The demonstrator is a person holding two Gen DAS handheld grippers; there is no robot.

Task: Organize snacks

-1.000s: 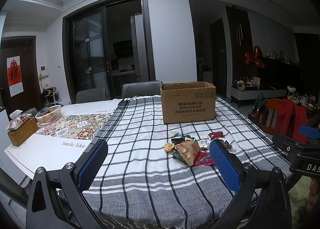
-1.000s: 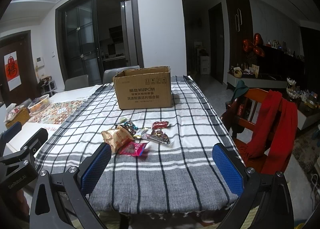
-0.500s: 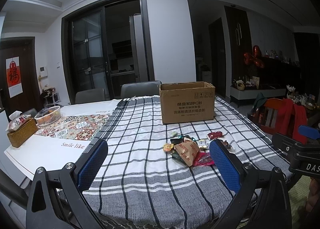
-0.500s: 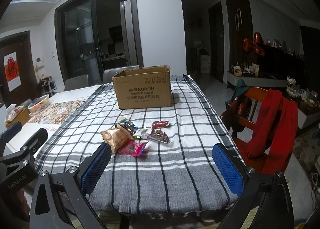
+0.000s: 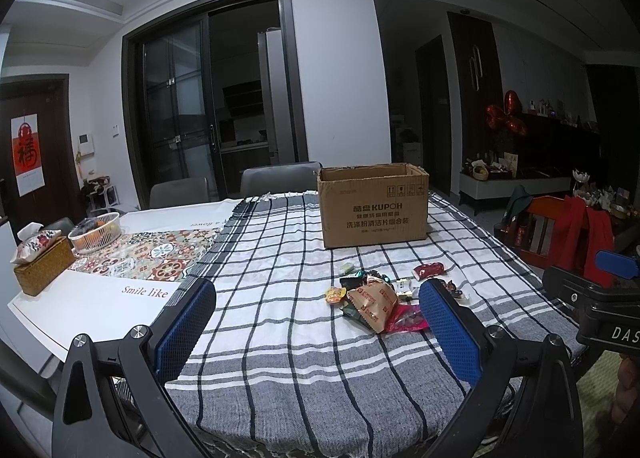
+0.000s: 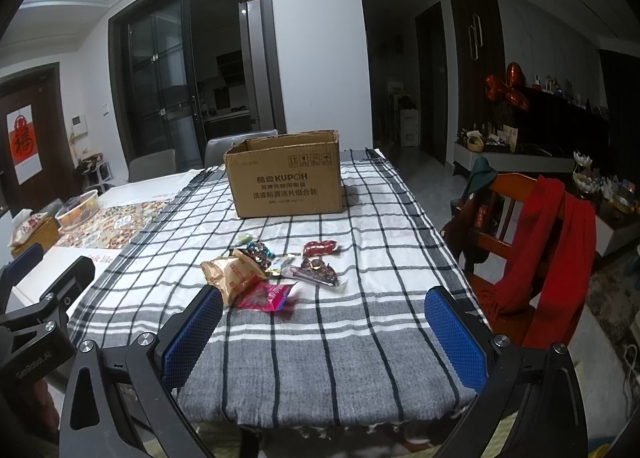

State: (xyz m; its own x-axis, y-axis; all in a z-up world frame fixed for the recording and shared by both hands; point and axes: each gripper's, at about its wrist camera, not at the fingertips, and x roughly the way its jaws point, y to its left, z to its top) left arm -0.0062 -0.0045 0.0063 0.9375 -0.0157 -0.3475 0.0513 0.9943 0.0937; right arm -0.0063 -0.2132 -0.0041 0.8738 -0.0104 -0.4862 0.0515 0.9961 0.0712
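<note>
A pile of snack packets lies on the checked tablecloth: a tan bag, a pink packet, a red one and small sweets. Behind it stands an open cardboard box. My left gripper is open over the near table edge, left of the pile. My right gripper is open too, short of the pile, holding nothing.
A wicker tissue box and a white basket sit on the patterned mat at the far left. A wooden chair with a red scarf stands right of the table. Grey chairs are behind it.
Both views have shifted only slightly; the snacks and box lie as before and both grippers stay open.
</note>
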